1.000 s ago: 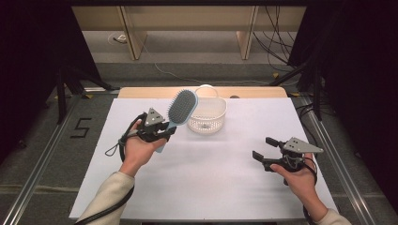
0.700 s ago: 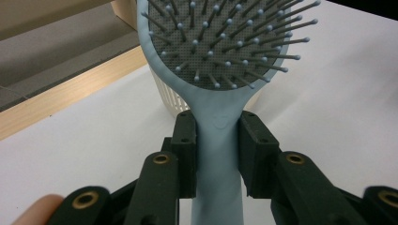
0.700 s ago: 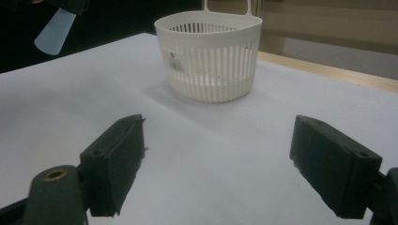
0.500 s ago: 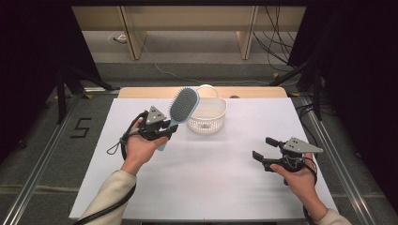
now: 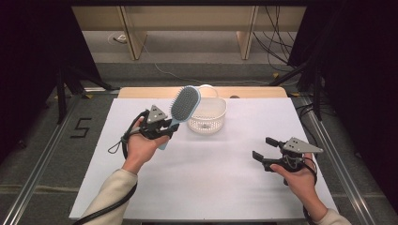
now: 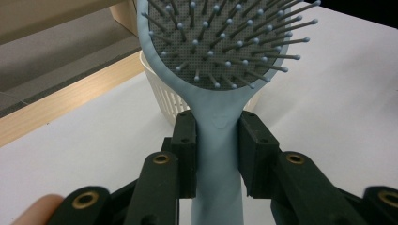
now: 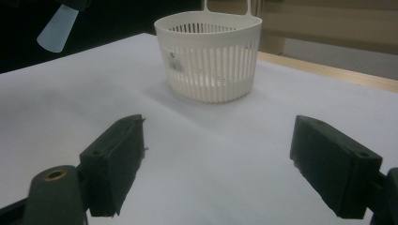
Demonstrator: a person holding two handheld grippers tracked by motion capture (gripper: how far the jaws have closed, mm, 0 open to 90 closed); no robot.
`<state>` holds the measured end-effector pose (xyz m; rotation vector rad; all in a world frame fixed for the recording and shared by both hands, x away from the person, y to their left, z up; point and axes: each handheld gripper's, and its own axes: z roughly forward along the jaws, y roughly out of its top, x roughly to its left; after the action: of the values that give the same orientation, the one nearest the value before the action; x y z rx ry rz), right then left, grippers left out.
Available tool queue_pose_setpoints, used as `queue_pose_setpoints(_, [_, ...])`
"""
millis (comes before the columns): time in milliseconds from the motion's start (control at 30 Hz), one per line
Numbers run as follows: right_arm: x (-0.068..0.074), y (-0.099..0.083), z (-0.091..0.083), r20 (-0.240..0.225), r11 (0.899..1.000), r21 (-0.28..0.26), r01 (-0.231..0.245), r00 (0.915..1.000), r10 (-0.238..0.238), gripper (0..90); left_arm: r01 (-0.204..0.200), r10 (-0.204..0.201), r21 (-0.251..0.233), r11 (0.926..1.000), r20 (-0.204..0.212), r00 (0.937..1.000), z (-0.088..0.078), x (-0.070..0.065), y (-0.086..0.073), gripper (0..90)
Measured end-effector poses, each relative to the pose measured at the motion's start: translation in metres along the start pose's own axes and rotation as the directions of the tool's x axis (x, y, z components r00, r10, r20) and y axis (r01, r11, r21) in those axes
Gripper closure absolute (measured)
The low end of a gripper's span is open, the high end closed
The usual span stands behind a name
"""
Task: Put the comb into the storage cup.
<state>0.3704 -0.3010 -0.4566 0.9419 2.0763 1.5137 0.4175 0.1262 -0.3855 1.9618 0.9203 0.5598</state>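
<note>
A light blue hairbrush with a grey bristle pad is held up above the table at the left. My left gripper is shut on its handle, with the bristled head tilting up toward the white slotted basket. That basket stands on the white table sheet at the back centre. My right gripper rests low at the front right, jaws wide apart with nothing between them. The tip of the brush handle hangs at the upper left of the right gripper view.
The white sheet covers the table, with a bare wooden strip along the far edge. Dark stands and cables crowd the floor beyond the table on both sides. A strip marked 5 lies on the floor at the left.
</note>
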Motion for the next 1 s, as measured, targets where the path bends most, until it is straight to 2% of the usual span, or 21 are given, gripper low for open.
queue_pose_setpoints(1000, [0.0,0.0,0.0,-0.002,1.0,-0.002,-0.005,1.0,0.005,19.1,0.002,-0.002,-0.032,0.9995,0.007,1.0,0.004,-0.003,0.01,70.0])
